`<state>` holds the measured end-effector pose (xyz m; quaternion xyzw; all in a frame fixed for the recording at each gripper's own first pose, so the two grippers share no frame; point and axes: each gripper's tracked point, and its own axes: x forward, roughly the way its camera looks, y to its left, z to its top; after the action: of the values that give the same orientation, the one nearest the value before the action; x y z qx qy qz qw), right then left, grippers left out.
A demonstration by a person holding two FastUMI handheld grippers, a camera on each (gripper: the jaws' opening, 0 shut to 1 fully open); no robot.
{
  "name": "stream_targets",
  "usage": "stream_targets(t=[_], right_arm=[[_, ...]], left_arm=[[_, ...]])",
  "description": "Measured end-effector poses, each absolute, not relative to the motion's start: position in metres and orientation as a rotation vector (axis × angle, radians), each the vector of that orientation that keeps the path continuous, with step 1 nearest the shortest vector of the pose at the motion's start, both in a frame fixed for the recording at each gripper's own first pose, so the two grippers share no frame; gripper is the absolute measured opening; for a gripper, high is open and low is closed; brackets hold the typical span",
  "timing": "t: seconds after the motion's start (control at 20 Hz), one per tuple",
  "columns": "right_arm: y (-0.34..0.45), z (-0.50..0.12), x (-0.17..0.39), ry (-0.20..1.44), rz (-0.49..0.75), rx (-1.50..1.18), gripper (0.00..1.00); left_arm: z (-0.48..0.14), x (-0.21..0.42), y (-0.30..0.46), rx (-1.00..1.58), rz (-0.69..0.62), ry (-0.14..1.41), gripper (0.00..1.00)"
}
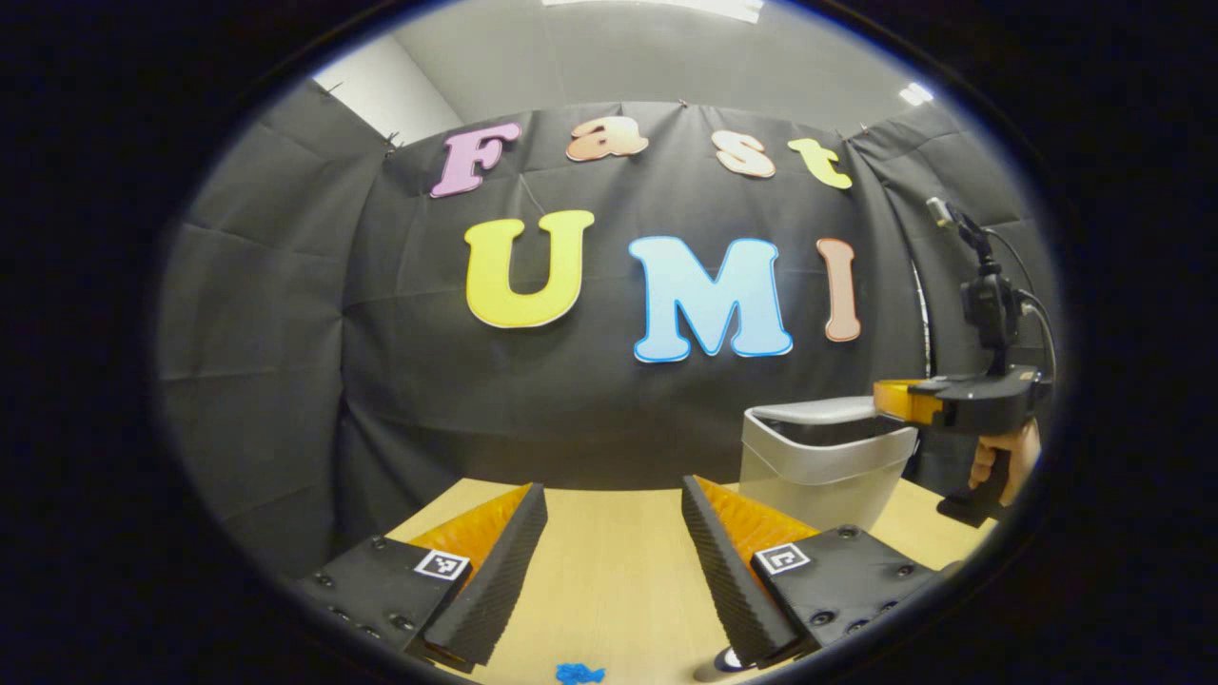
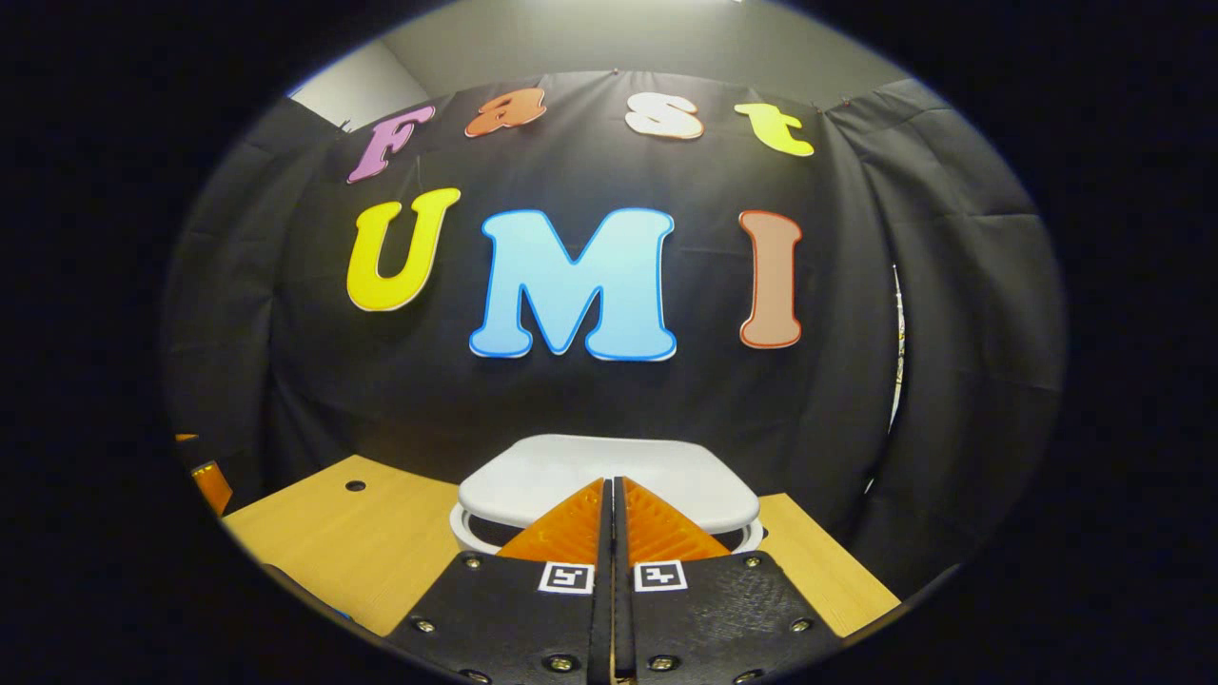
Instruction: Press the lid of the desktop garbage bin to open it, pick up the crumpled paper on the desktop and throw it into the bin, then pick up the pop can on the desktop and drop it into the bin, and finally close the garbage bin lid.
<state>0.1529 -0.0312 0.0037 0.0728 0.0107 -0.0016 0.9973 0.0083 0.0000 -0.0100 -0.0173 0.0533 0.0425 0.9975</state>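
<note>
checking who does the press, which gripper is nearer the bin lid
Right. The right gripper sits shut at the bin lid; the left gripper hangs open over the desk, off to the bin's side.

both views are evenly lit from overhead. in the left gripper view, ceiling light panels (image 1: 666, 6) glare white at the top centre and upper right. the black cloth wall (image 1: 285, 314) soaks up light and stays dim, its folds faintly visible. the wooden tabletop (image 2: 362, 542) at the bottom of each view is bright and warm. the white bin lid (image 2: 609, 480) looks slightly washed out. fisheye bending curves straight lines toward the edges, and the rim softens into blur with a thin blue fringe.
</note>
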Motion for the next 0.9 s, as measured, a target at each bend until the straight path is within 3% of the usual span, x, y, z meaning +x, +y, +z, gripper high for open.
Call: stream_targets(t=[0.75,0.8,0.9], right_arm=[[-0.035,0.017,0.137,-0.003,-0.007,0.113,0.01],[-0.034,0.017,0.134,-0.005,-0.009,0.113,0.01],[-0.032,0.016,0.129,-0.012,-0.009,0.119,0.01]], left_arm=[[-0.025,-0.006,0.016,-0.049,0.109,0.131,0.96],[-0.029,-0.004,0.014,-0.045,0.102,0.138,0.91],[-0.038,-0.003,0.016,-0.046,0.095,0.151,0.91]])
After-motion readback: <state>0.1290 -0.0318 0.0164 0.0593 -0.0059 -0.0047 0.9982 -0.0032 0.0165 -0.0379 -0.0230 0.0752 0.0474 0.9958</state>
